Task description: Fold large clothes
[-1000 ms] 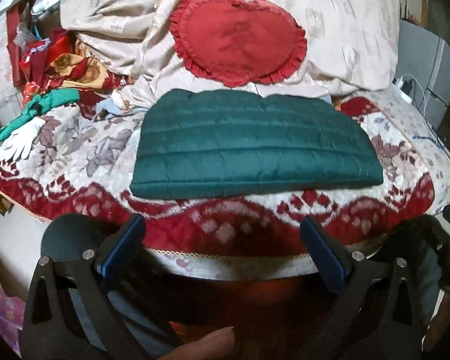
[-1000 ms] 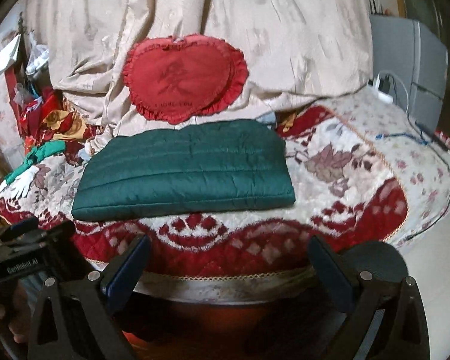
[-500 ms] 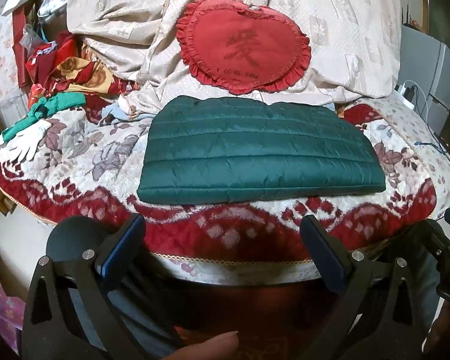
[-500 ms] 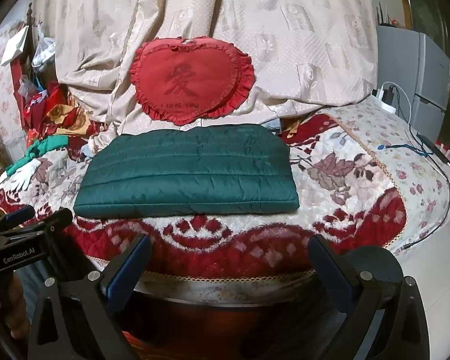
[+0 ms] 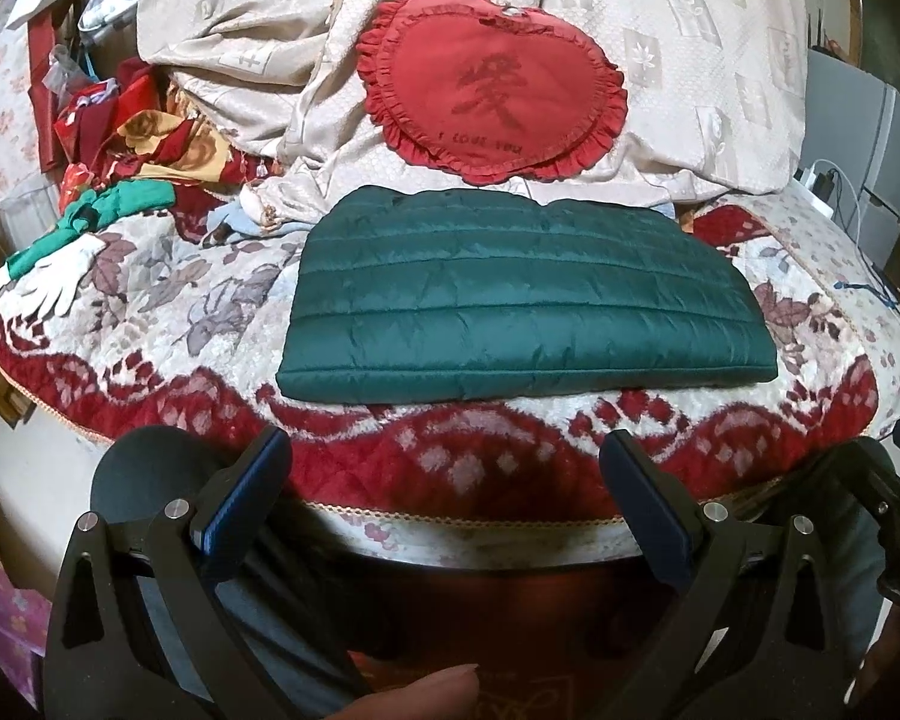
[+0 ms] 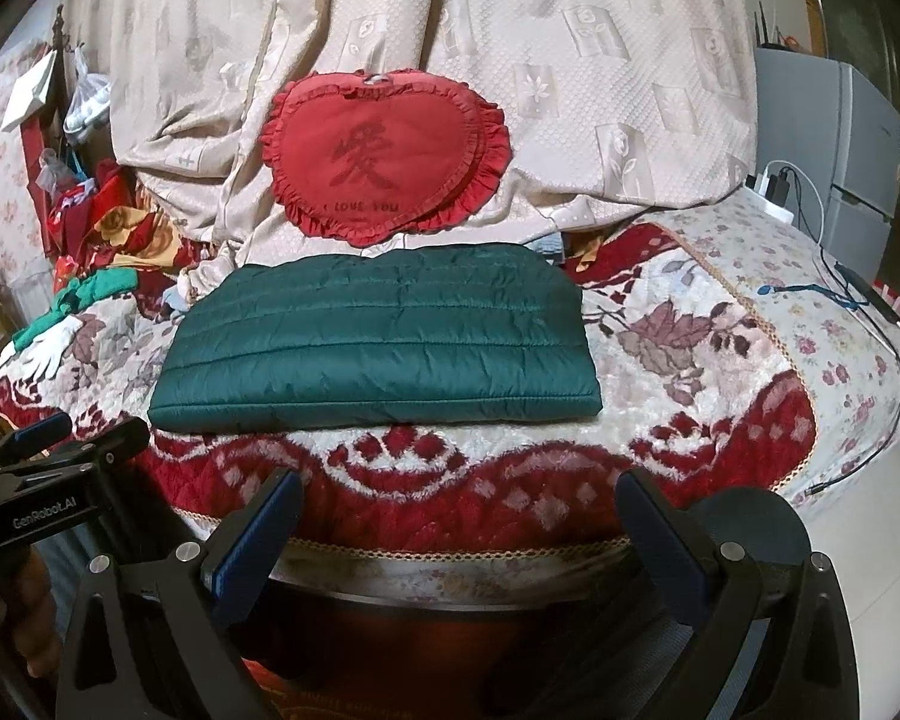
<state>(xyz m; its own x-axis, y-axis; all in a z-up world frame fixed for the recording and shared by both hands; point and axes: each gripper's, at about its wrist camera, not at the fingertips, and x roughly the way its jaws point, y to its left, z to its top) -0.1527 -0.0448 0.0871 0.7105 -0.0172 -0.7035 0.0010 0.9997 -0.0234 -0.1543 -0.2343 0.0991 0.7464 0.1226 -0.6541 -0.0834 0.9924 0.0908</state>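
- I am holding the left gripper (image 5: 444, 480) back from the bed's near edge, jaws spread wide with nothing between them; it sits low in the left wrist frame.
- I am keeping the right gripper (image 6: 459, 516) the same way, jaws apart and empty, low in the right wrist frame, with the left unit showing at the lower left edge.
- Over the last second both views have been pulling back and tilting up slightly: the green quilted jacket (image 5: 522, 300) is sitting a little higher and farther from the gripper tips than before, and it has not shifted on the bedspread (image 5: 168, 312).
- The jacket is lying flat in the centre of both frames as a compact rectangle, edges roughly squared, just below the red heart-shaped cushion (image 6: 384, 162).
- I am reading this as the fold being finished and me retreating; nothing is left gripped.
- A white glove (image 5: 48, 288) is lying at the left edge, well apart from the jacket.
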